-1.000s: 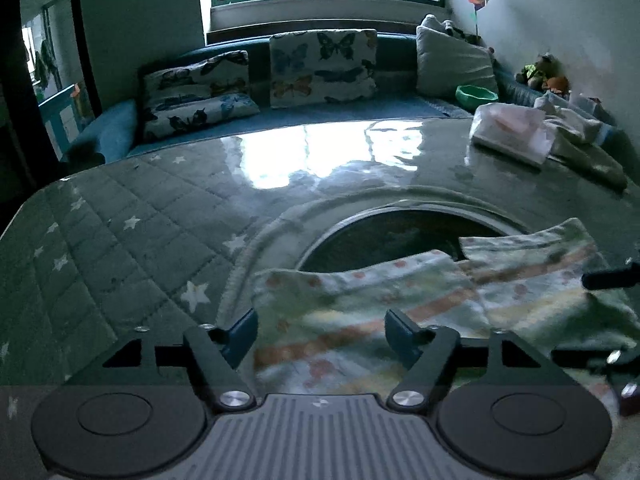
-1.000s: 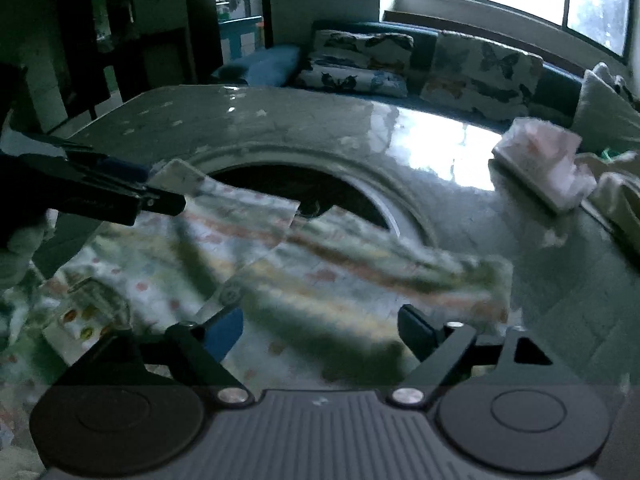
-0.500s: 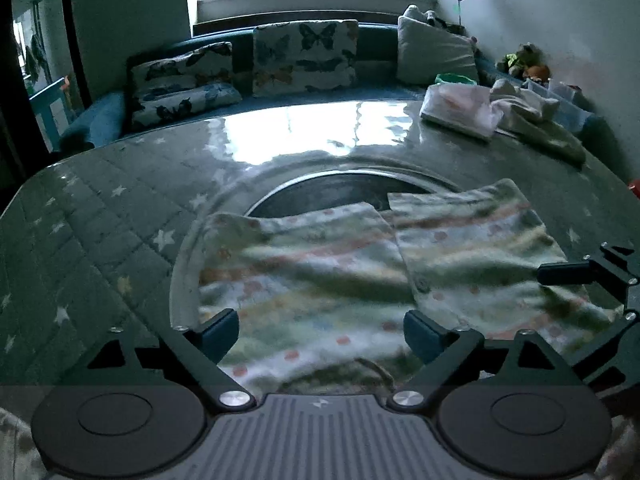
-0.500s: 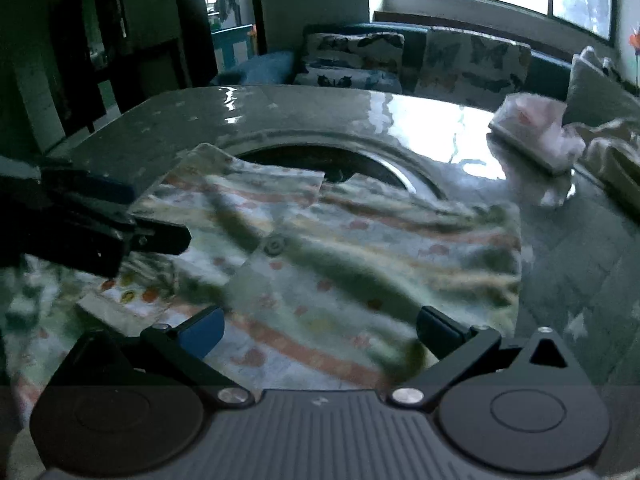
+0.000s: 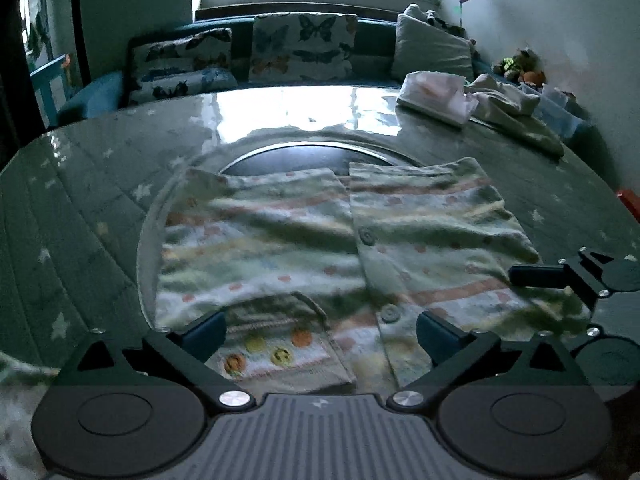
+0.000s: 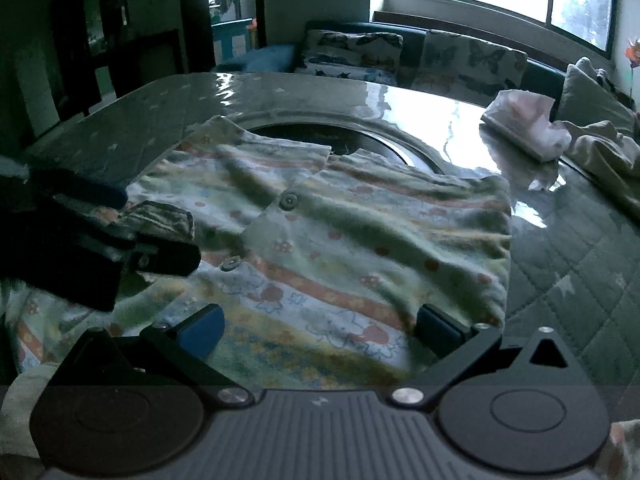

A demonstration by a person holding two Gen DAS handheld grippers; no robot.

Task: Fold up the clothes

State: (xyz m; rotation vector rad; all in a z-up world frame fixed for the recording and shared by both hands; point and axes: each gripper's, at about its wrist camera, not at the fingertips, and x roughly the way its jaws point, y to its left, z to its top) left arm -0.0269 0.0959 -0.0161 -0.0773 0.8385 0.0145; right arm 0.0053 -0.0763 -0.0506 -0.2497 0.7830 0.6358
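both tongs [image 5: 320, 330] [image 6: 320, 326] spread wider, shirt [image 5: 360, 240] flatter.

Pale green buttoned cotton garment [image 5: 280, 236]: orange, yellow and white horizontal stripes, scattered orange dots; round grey buttons [image 5: 366, 237]. Inner neck label [image 5: 276, 354]: white, with yellow and orange round faces. Grey-green quilted bench cover [image 5: 80, 200]: white star print, diamond stitching. Cream cushions [image 5: 302, 48] behind: dark blue and orange butterfly print. Black plastic gripper [image 5: 320, 330]: blue finger pads [image 5: 204, 334]. Folded white-and-pink cloth [image 5: 436, 96] at far right.
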